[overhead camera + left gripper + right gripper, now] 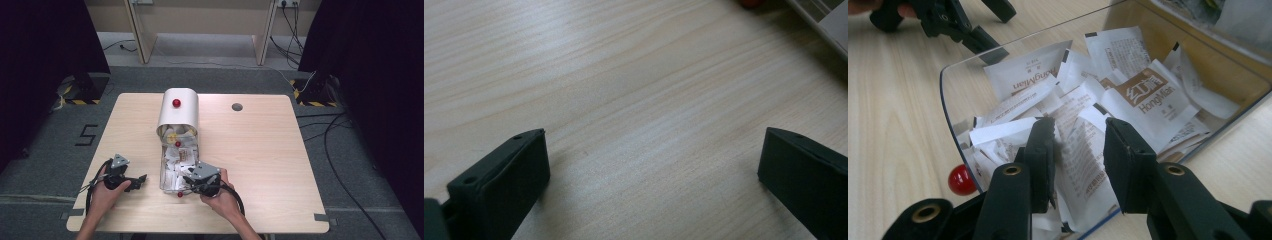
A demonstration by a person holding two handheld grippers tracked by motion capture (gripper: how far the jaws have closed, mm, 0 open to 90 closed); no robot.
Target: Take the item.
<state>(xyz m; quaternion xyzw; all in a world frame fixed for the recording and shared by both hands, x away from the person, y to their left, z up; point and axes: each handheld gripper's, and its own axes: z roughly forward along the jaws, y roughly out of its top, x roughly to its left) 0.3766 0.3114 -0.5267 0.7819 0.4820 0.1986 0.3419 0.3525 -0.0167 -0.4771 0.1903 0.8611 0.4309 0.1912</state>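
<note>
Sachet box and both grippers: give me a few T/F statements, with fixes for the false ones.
1. The left gripper holds a sachet. False: its jaws stand wide apart over bare table, nothing between them.
2. The right gripper is over the open clear lid, a white sachet between its jaws. True.
3. The box has a red knob on its rounded top. True.
4. The sachets have spilled off the table onto the floor. False: they lie in the box and on its lid.
5. The left gripper sits left of the box. True.
</note>
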